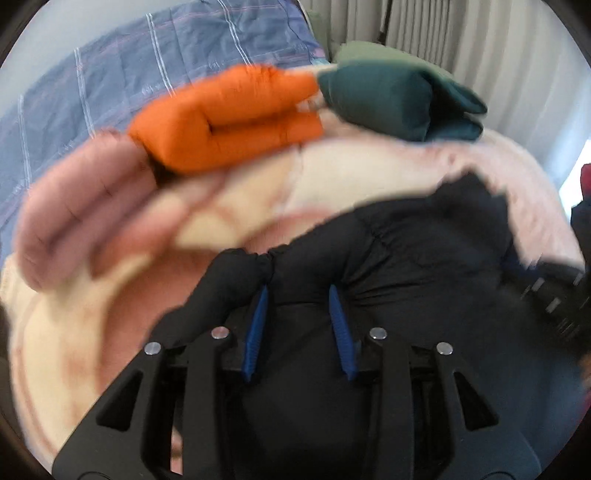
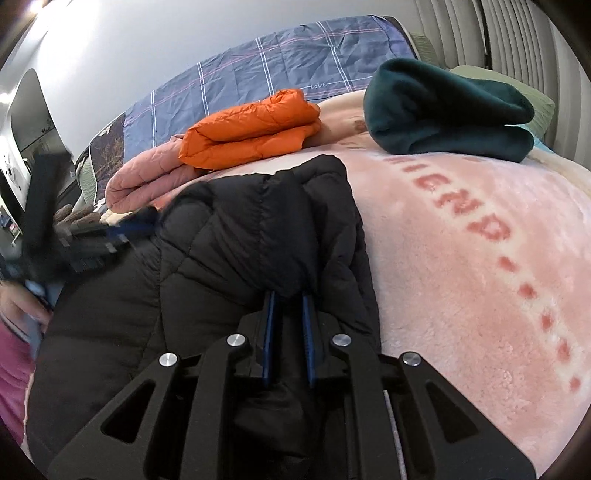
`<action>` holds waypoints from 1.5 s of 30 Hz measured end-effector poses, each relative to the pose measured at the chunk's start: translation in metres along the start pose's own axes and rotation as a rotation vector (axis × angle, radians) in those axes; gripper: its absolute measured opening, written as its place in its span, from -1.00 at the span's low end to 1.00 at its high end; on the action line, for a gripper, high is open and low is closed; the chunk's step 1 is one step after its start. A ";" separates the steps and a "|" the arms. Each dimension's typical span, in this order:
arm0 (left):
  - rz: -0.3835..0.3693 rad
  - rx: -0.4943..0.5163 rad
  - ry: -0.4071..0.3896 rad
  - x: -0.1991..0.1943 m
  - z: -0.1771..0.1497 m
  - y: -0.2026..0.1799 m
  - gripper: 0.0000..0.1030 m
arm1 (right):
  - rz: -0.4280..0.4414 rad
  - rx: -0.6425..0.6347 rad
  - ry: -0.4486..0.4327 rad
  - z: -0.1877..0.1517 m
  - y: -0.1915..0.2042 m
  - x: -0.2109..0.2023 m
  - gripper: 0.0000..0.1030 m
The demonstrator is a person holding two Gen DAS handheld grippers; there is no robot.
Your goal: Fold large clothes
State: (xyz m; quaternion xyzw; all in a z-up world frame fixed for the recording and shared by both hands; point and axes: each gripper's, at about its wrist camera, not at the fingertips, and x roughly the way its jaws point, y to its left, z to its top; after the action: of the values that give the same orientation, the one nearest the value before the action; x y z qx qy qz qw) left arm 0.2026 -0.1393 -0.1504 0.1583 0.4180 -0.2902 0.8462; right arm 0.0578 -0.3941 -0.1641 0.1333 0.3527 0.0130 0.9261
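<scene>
A black puffer jacket (image 2: 229, 236) lies on a pink fleece blanket (image 2: 461, 258); it also shows in the left wrist view (image 1: 406, 258). My right gripper (image 2: 289, 295) is shut on a bunched edge of the jacket, its blue pads close together. My left gripper (image 1: 300, 291) has jacket fabric between its blue pads, which stand a little apart; the view is blurred by motion. The left gripper also shows, blurred, at the left of the right wrist view (image 2: 110, 232).
Folded clothes lie at the far side: an orange jacket (image 2: 251, 129), a pink quilted one (image 2: 144, 177) under it, and a dark green one (image 2: 447, 110). A blue checked sheet (image 2: 258, 70) and curtains (image 2: 498, 33) are behind.
</scene>
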 end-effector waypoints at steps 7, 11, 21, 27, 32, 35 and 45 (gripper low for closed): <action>0.066 0.023 0.004 0.002 0.001 -0.013 -0.31 | 0.010 0.011 0.005 -0.003 -0.003 -0.004 -0.76; 0.067 0.023 -0.022 -0.024 0.008 -0.023 -0.33 | 0.008 0.009 0.004 -0.003 -0.003 -0.004 -0.76; -0.074 0.151 -0.039 -0.016 -0.010 -0.076 0.14 | 0.106 0.124 -0.007 -0.009 -0.024 -0.049 -0.30; -0.075 0.148 -0.037 -0.015 -0.014 -0.073 0.14 | 0.176 0.236 -0.022 -0.053 -0.050 -0.110 -0.16; -0.068 0.155 -0.039 -0.017 -0.014 -0.077 0.14 | 0.311 0.391 0.103 -0.085 -0.059 -0.099 0.37; -0.069 0.154 -0.046 -0.018 -0.015 -0.076 0.14 | 0.375 0.508 0.122 -0.087 -0.068 -0.093 0.50; -0.069 0.149 -0.054 -0.020 -0.017 -0.075 0.14 | 0.477 0.578 0.207 -0.075 -0.053 -0.075 0.97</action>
State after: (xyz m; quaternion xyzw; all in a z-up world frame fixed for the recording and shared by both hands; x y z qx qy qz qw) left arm 0.1358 -0.1822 -0.1466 0.1987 0.3776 -0.3537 0.8324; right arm -0.0515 -0.4359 -0.1828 0.4648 0.3925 0.1416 0.7809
